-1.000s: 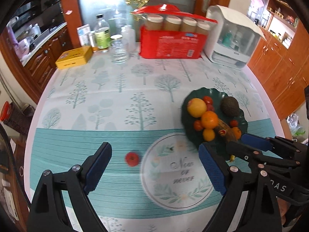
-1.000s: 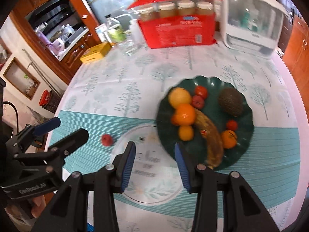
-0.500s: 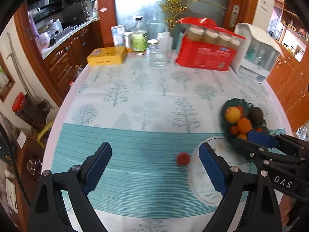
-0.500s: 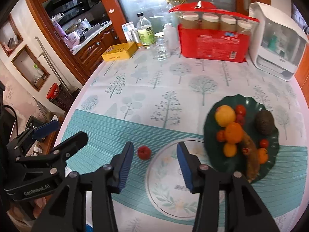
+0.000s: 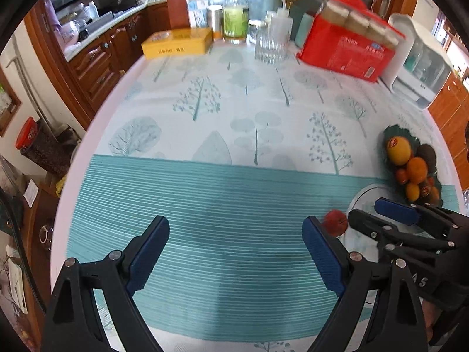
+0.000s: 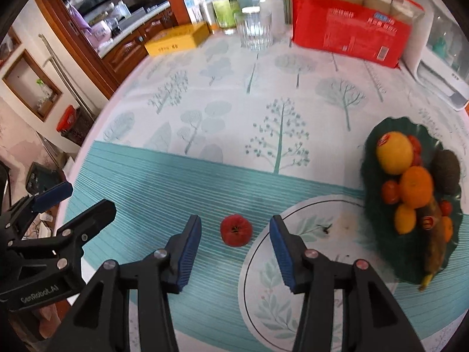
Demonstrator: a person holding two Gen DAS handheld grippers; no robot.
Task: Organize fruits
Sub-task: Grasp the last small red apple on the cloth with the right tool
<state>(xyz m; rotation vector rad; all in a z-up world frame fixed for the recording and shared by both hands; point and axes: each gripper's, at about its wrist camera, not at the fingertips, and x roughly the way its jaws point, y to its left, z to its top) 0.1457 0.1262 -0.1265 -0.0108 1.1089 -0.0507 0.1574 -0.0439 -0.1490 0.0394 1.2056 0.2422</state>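
Observation:
A small red fruit (image 6: 236,230) lies loose on the teal striped part of the tablecloth. My right gripper (image 6: 235,234) is open with the fruit between its blue pads, not touching. The fruit also shows in the left wrist view (image 5: 336,223), just right of my open, empty left gripper (image 5: 236,242). A dark green plate (image 6: 381,129) at the right holds a yellow citrus (image 6: 394,152), an orange (image 6: 416,186), an avocado (image 6: 446,170), a browned banana (image 6: 433,240) and several small red and orange fruits.
At the table's far edge stand a red package of jars (image 6: 348,33), a glass (image 6: 254,30), a green bottle (image 6: 224,6), a yellow box (image 6: 176,41) and a white appliance (image 6: 442,58). Wooden cabinets lie beyond the left edge.
Both grippers have swung left and moved down toward the table. The red fruit now sits between the right gripper's pads; the plate has shifted to the right edge of both views.

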